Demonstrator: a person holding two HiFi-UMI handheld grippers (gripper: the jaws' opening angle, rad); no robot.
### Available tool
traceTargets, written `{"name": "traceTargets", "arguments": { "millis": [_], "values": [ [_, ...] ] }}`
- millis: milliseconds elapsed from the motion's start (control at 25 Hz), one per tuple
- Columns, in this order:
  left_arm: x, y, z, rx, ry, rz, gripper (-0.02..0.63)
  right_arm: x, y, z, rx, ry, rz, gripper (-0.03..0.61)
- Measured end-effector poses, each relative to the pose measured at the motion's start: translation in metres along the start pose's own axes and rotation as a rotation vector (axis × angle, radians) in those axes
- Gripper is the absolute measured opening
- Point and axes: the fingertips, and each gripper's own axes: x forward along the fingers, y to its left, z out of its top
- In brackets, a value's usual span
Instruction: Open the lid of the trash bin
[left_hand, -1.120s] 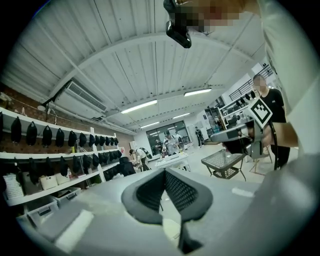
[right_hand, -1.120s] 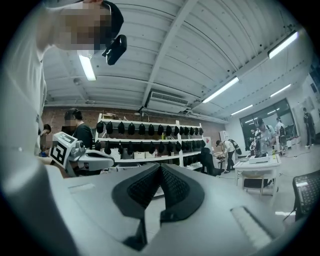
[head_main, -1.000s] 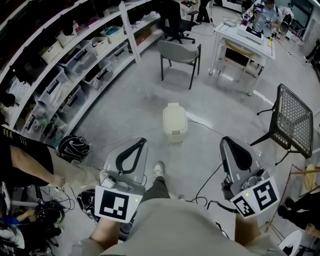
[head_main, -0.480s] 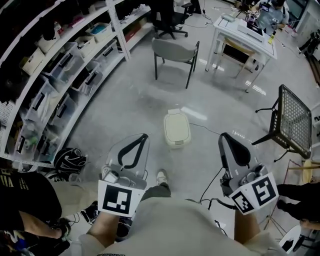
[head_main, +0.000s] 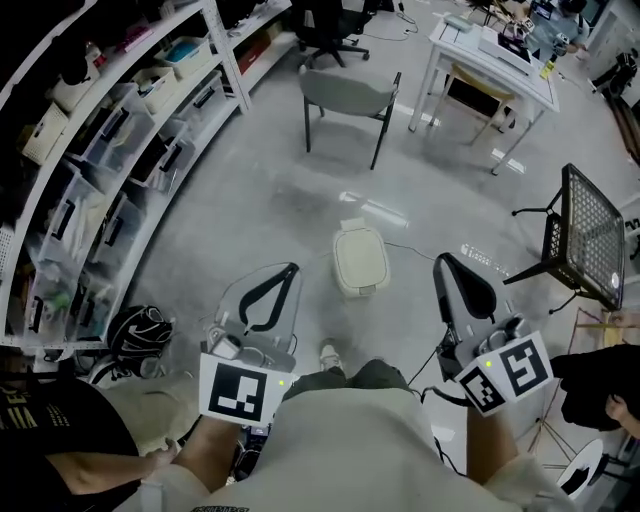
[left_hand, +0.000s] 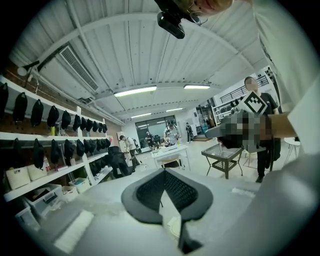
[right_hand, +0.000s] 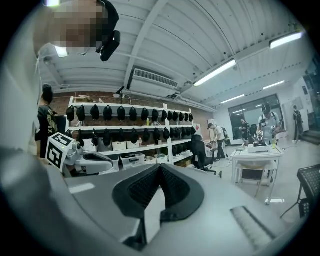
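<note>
The trash bin (head_main: 360, 262) is a small cream bin standing on the grey floor ahead of me, and its lid is down. My left gripper (head_main: 289, 270) is held up at the lower left, its tips short of the bin and to its left. My right gripper (head_main: 443, 264) is at the lower right, to the right of the bin. Neither touches the bin. In the left gripper view the left gripper (left_hand: 164, 172) has its jaws meeting at the tips with nothing held. The right gripper (right_hand: 160, 167) in its own view looks the same.
Shelving with storage boxes (head_main: 120, 150) runs along the left. A grey chair (head_main: 345, 100) and a white table (head_main: 490, 60) stand beyond the bin. A black mesh chair (head_main: 590, 235) is at the right. A cable (head_main: 430, 250) crosses the floor by the bin. A dark bundle (head_main: 140, 328) lies at the left.
The view has moved forward, so the bin now sits lower and nearer between the two grippers. Both grippers keep the same pose and stay shut.
</note>
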Motion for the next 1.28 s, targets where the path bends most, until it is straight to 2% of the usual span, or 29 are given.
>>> {"name": "traceTargets", "arguments": {
  "millis": [200, 360, 440, 560, 840, 1280],
  "values": [
    [0.024, 0.01, -0.028, -0.041, 0.05, 0.001, 0.003, 0.023, -0.019, -0.031, 0.035, 0.061, -0.013, 0.003],
    [0.052, 0.011, -0.064, -0.074, 0.117, -0.001, 0.003, 0.045, -0.042, -0.08, 0.072, 0.16, -0.005, 0.003],
    [0.068, 0.004, -0.089, -0.054, 0.173, -0.027, 0.003, 0.057, -0.053, -0.11, 0.091, 0.223, 0.007, 0.003],
    [0.091, -0.005, -0.133, -0.005, 0.257, -0.096, 0.003, 0.075, -0.064, -0.163, 0.109, 0.337, 0.035, 0.003],
    [0.126, -0.024, -0.238, -0.106, 0.404, -0.126, 0.003, 0.108, -0.079, -0.299, 0.154, 0.528, 0.061, 0.003],
    [0.167, -0.065, -0.393, -0.213, 0.563, -0.199, 0.003, 0.121, -0.091, -0.505, 0.25, 0.761, 0.05, 0.003]
  ]
}}
